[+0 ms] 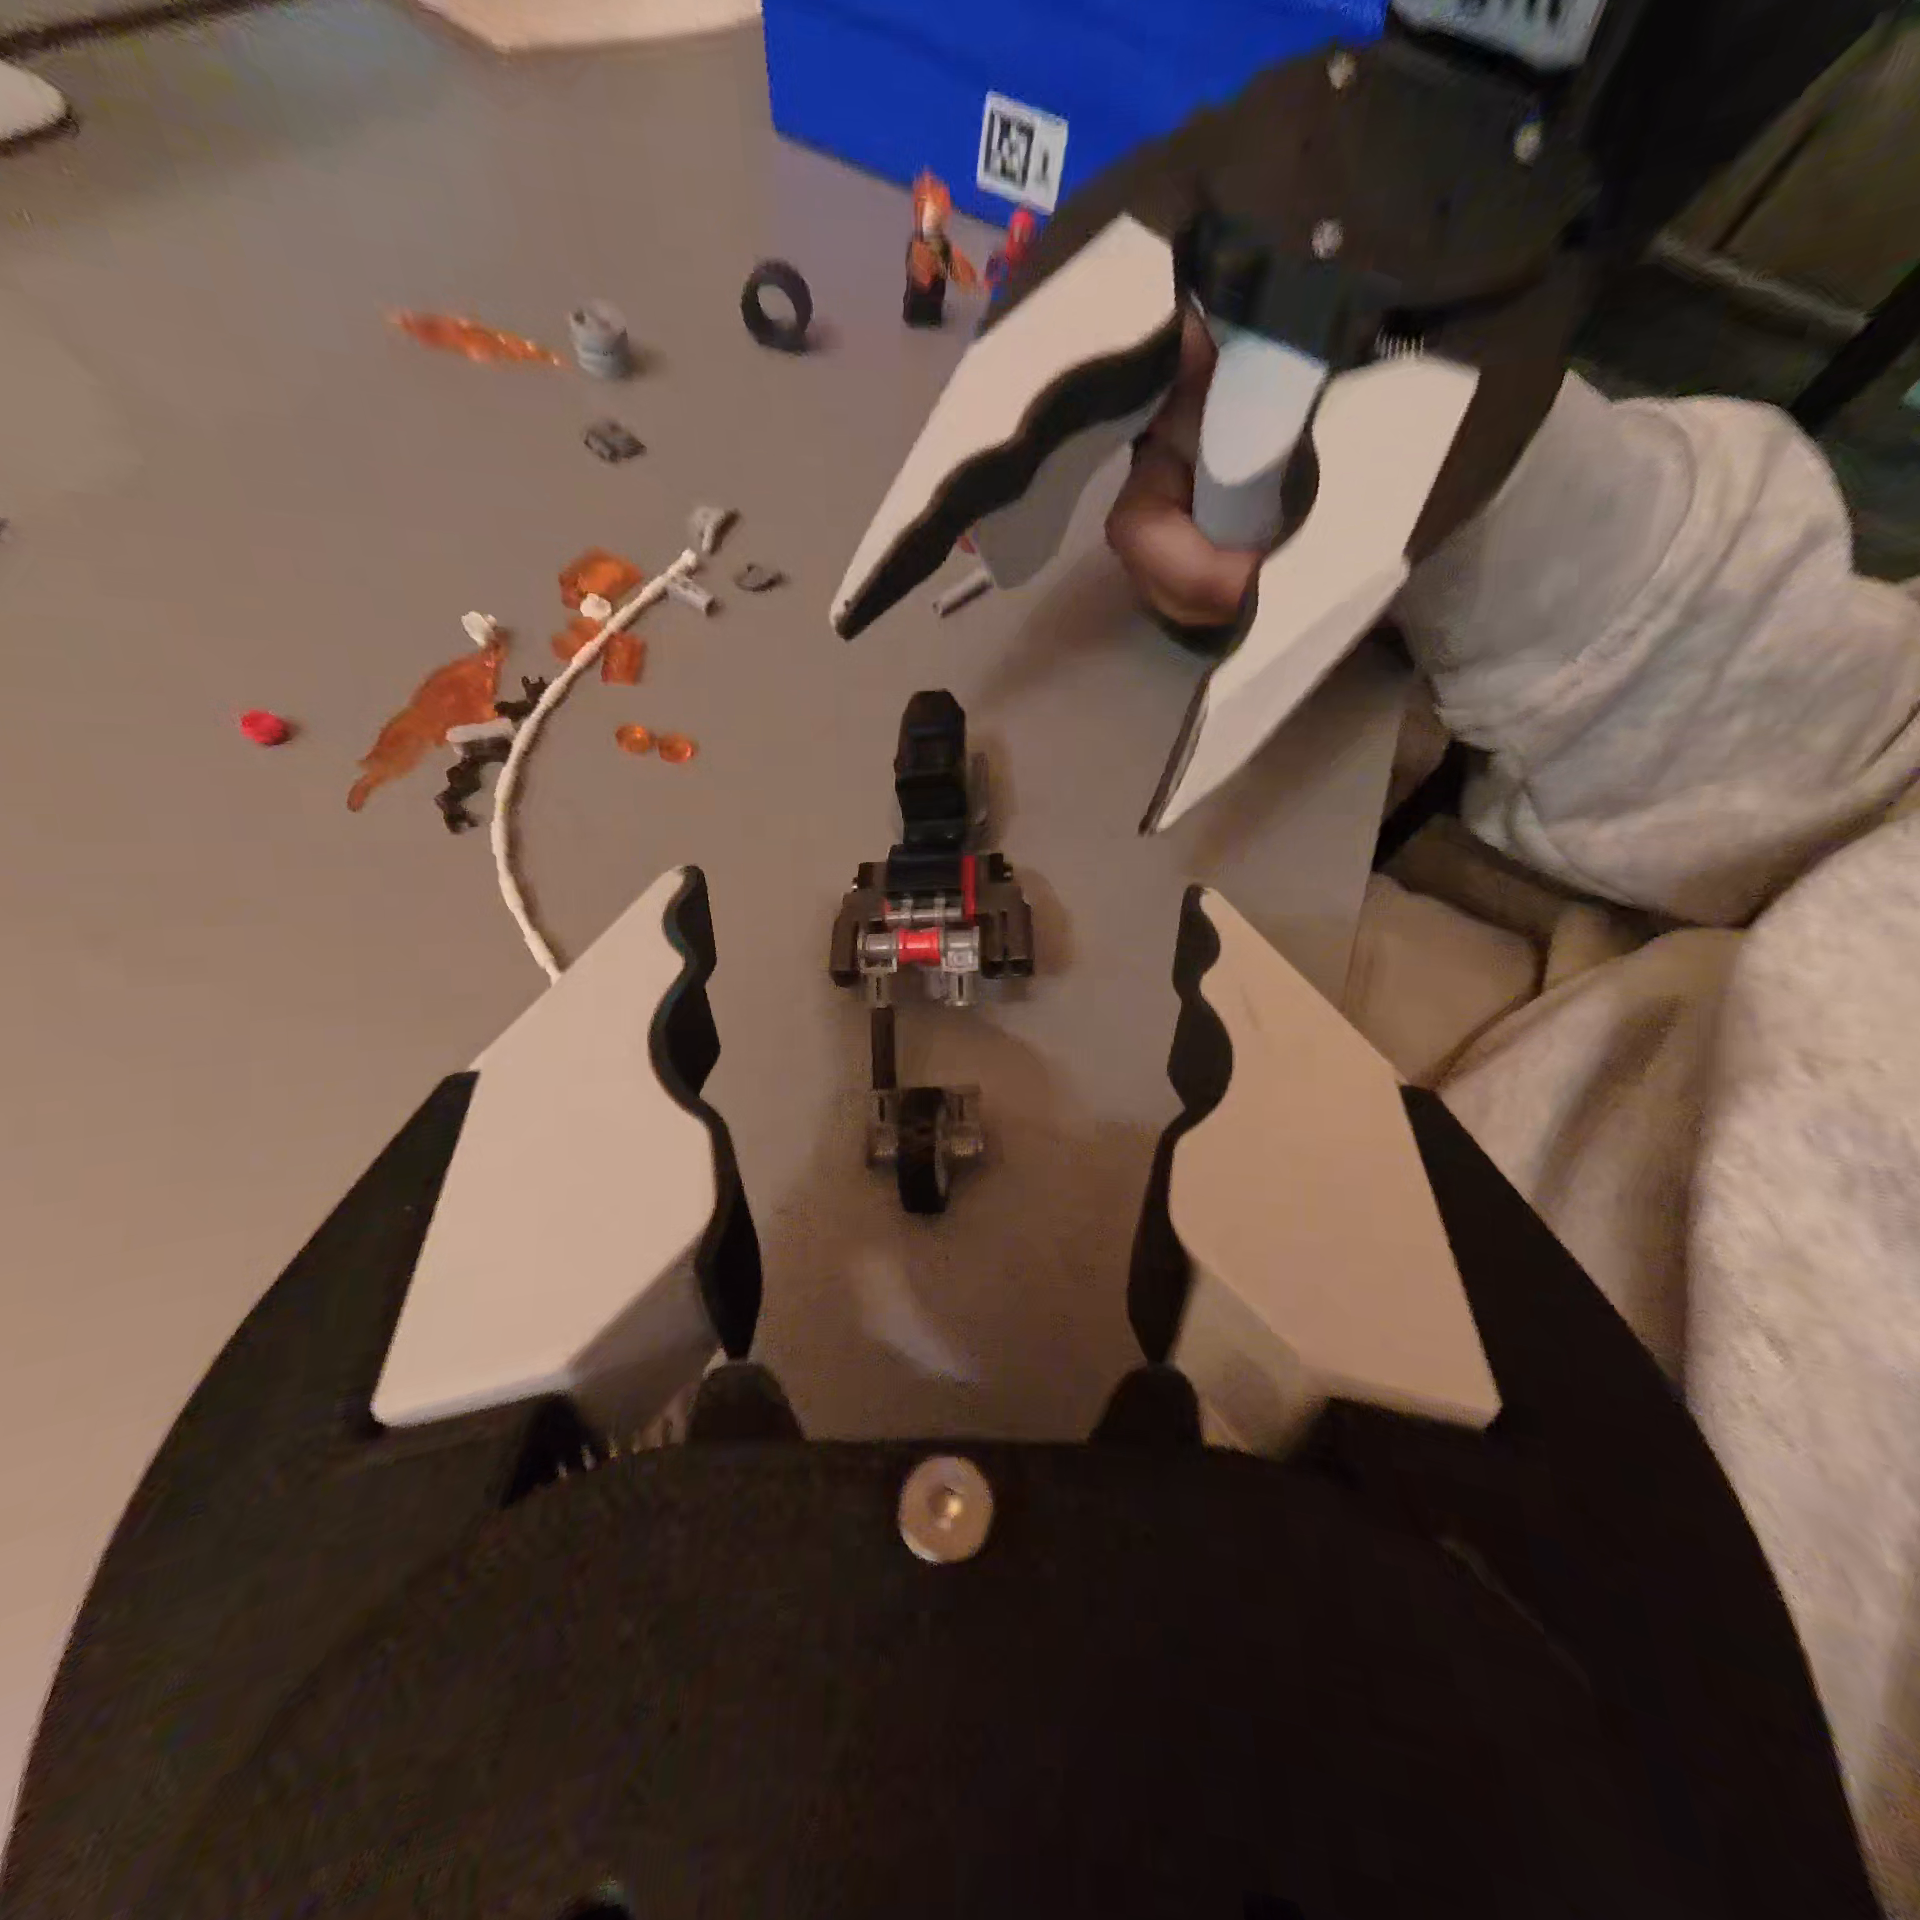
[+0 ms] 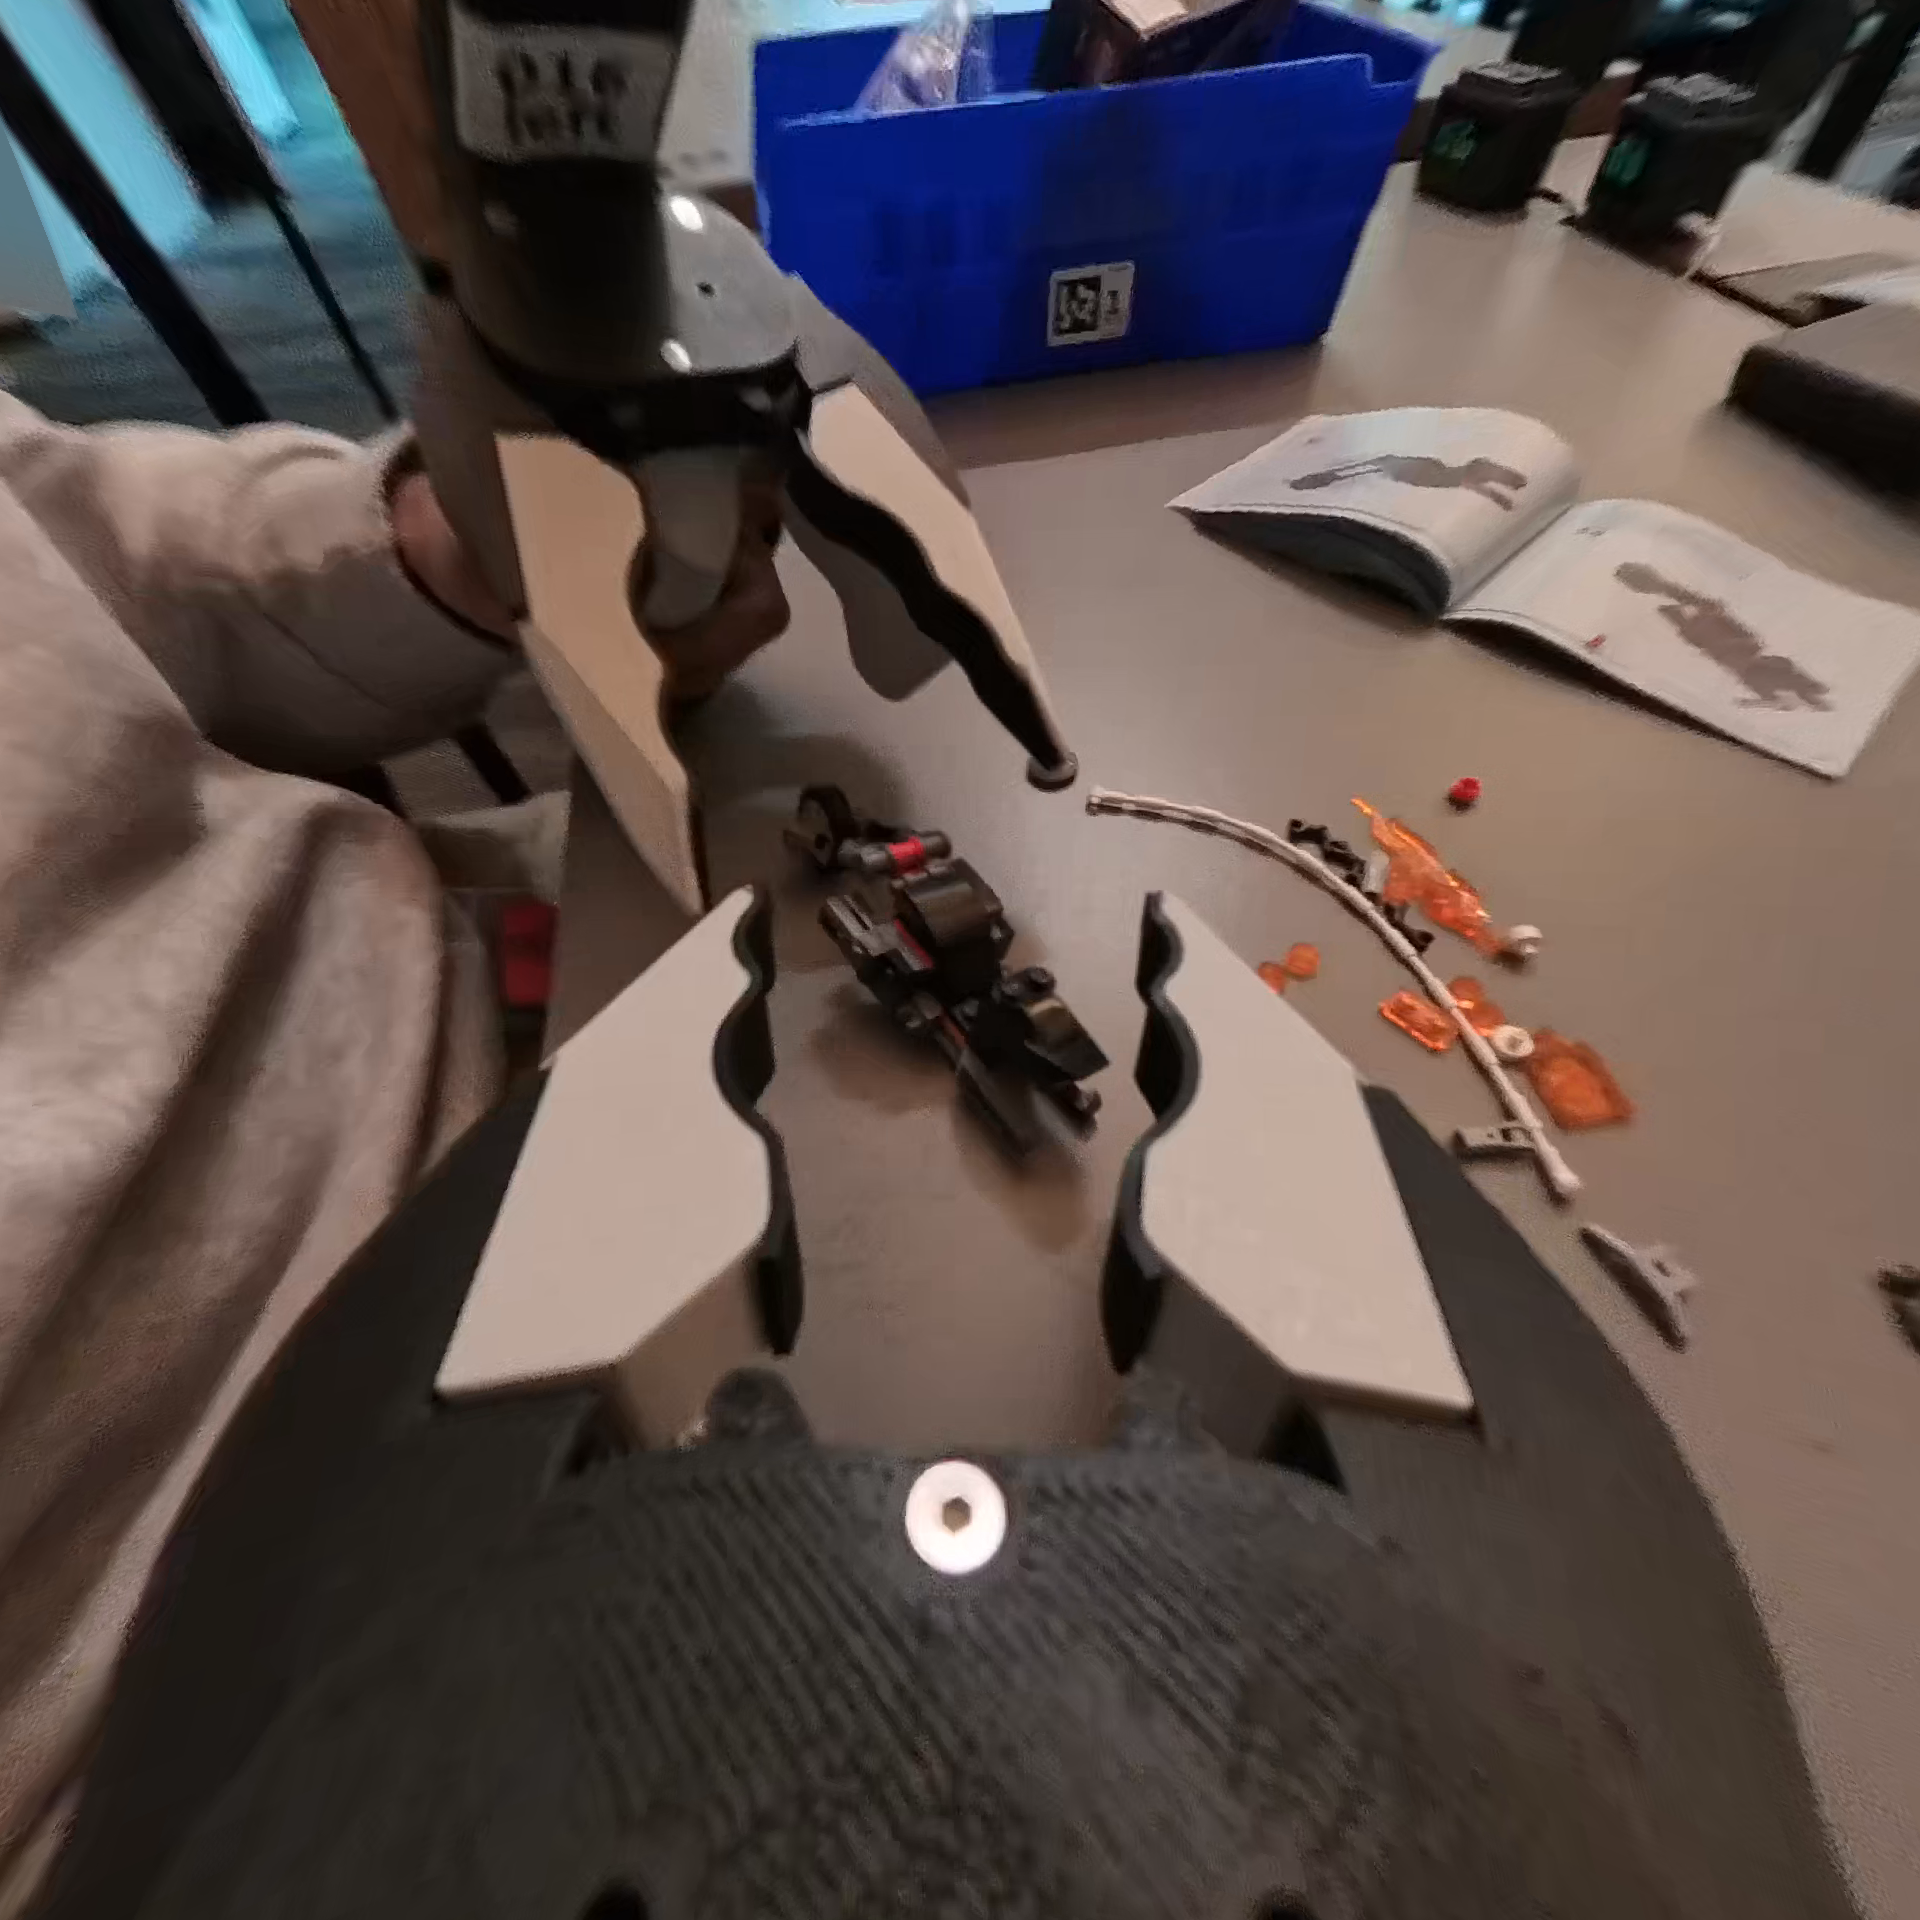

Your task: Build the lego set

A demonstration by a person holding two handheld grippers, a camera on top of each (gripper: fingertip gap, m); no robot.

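With both tools released, left tool (image 1: 945, 914) and right tool (image 2: 951, 925) flanking the half-built motorcycle (image 1: 928, 914) near the surface's (image 1: 260, 1039) person-side edge, we should grip its chassis, not the fork.

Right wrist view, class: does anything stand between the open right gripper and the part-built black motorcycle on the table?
Nothing visible does. The motorcycle lies on bare table just beyond the right gripper, in line with its open jaws. The left gripper hangs open behind the model, and the white chain lies off to the side.
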